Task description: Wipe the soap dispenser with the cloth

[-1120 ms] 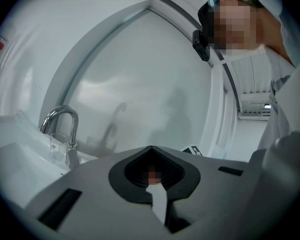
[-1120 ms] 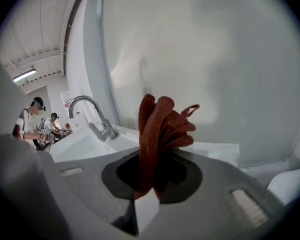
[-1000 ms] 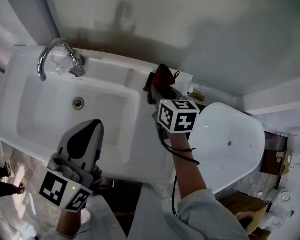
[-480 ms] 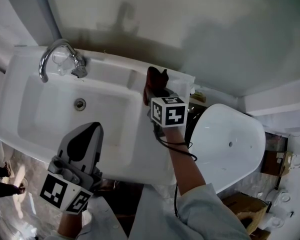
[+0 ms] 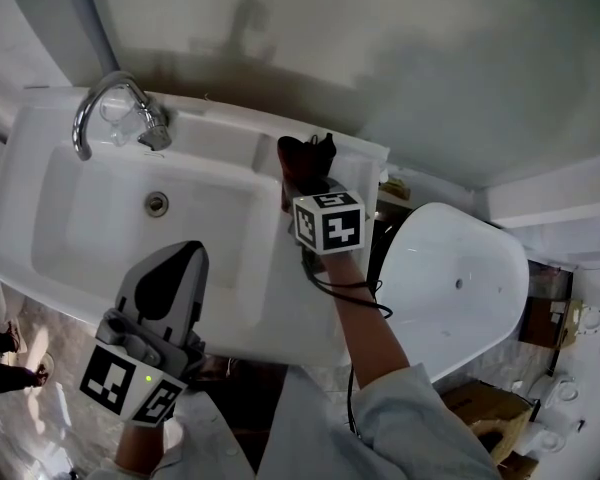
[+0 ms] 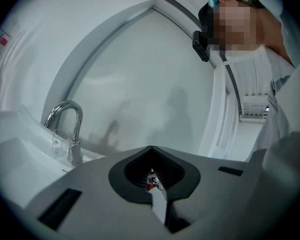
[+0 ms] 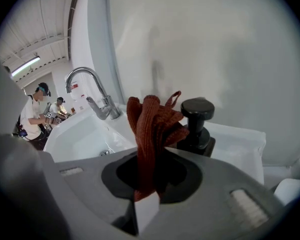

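Soap dispenser stands on right rear ledge of sink, near wall. Open basin to its left; faucet well apart. I read right gripper clenched on cloth, bunched upright just beside dispenser pump; contact unclear. Right forearm reaches across sink corner. Left gripper closed, empty, near front rim.

A chrome faucet curved over the white sink, with a clear glass just beside it and the drain in the basin floor. To the sink's right sat a white oval fixture (its kind was unclear).
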The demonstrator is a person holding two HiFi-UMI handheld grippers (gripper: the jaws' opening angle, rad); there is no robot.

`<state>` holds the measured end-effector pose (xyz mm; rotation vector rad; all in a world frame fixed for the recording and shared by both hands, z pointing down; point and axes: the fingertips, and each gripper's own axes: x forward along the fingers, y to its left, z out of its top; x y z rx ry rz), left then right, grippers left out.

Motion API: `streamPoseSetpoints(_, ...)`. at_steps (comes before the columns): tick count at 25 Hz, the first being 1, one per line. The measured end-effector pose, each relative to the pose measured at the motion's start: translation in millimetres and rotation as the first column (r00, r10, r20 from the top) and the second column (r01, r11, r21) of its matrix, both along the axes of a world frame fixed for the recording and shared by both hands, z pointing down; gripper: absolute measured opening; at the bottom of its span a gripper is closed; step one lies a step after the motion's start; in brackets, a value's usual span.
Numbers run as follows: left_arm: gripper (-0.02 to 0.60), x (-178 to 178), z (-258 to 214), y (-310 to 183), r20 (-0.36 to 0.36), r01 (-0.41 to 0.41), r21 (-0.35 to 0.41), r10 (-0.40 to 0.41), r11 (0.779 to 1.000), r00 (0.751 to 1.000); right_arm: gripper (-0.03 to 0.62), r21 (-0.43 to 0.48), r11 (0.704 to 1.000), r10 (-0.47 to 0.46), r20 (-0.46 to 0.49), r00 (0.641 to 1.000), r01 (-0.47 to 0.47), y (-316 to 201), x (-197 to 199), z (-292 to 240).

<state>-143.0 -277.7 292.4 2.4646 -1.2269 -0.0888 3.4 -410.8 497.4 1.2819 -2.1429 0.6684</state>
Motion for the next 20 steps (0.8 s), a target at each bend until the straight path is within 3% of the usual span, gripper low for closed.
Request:
streamPoseSetpoints(8, 0.003, 0, -2, 2, 0.004, 0.001, -0.002, -0.001, 1.0, 1.0, 0.055, -0.063, 0.996, 0.067, 0.011, 0.998, -0.066, 18, 22, 27)
streamPoseSetpoints(20, 0.003, 14, -4, 4, 0.001, -0.032, 0.004, 0.032, 0.999, 0.999, 0.055, -0.087, 0.977, 0.197, 0.029, 0.98, -0.194, 34, 72, 31)
